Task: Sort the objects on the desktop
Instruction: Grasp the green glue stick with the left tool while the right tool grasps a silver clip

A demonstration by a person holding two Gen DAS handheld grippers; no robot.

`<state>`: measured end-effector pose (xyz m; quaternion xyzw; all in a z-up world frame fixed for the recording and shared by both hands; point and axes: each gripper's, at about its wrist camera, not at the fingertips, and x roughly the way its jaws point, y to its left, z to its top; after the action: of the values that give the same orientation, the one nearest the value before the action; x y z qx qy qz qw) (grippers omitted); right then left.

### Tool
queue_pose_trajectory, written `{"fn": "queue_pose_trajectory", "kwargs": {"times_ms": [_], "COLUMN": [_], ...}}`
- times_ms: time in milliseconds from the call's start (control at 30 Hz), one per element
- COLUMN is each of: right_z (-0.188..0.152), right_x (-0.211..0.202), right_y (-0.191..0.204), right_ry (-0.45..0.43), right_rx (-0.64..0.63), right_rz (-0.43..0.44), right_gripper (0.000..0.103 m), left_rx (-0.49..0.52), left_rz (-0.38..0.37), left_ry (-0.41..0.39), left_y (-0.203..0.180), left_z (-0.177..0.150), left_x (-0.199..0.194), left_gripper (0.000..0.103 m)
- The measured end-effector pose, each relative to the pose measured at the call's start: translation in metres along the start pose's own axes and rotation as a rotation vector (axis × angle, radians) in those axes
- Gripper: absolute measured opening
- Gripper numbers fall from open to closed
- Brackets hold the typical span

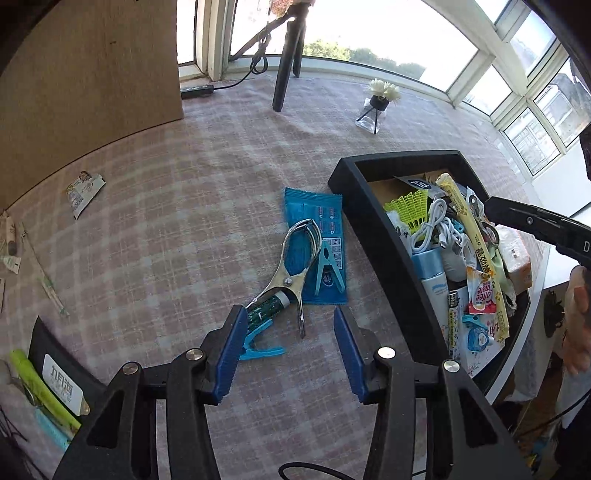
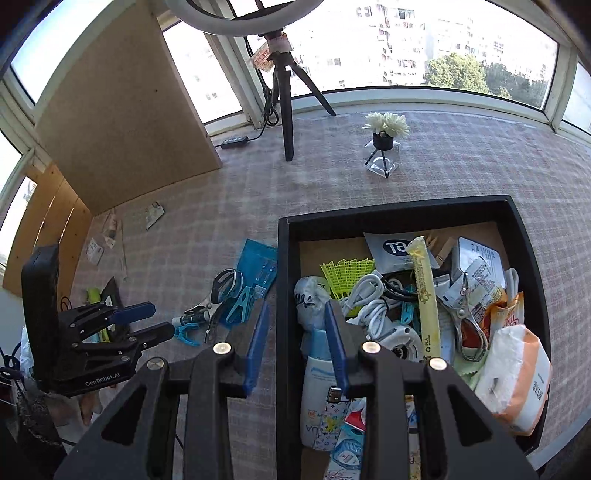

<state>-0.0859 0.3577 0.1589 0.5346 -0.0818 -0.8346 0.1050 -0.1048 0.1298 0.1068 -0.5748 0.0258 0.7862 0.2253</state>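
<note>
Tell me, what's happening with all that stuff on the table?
A person is sorting things with two tongs. The left tongs are open above the metal clip and blue pegs on the checked cloth. The right tongs are open over the edge of the crowded black box. Neither holds anything.

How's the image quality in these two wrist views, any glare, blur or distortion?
Left wrist view: window blown out white, straight frames bowed by the fisheye, corners vignetted black, tablecloth sharp. Right wrist view: same curvature, daylight exposed well enough to show the buildings, black tray and its contents crisp, no motion blur.
</note>
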Motion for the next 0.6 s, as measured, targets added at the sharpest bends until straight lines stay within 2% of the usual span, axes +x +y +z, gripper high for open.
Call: {"fn": "queue_pose_trajectory", "kwargs": {"times_ms": [100, 233, 433, 600], "right_z": [0.006, 0.012, 0.015, 0.019], "right_x": [0.029, 0.071, 0.117, 0.136], "right_y": [0.017, 0.033, 0.041, 0.039], "right_ry": [0.062, 0.154, 0.239, 0.264], "right_rx": [0.012, 0.029, 0.041, 0.052], "right_rz": [0.051, 0.087, 0.053, 0.033], "right_gripper": [0.028, 0.024, 0.022, 0.02], "left_rx": [0.006, 0.053, 0.057, 0.086], "left_rz": [0.005, 0.01, -0.021, -0.043], "left_ry": [0.038, 0.075, 0.13, 0.13], "left_y": [0.022, 0.031, 0.04, 0.036], "left_z": [-0.002, -0.003, 0.003, 0.003], "left_x": [0.01, 0.026, 0.055, 0.065], "left_gripper": [0.039, 0.033, 0.026, 0.026]}}
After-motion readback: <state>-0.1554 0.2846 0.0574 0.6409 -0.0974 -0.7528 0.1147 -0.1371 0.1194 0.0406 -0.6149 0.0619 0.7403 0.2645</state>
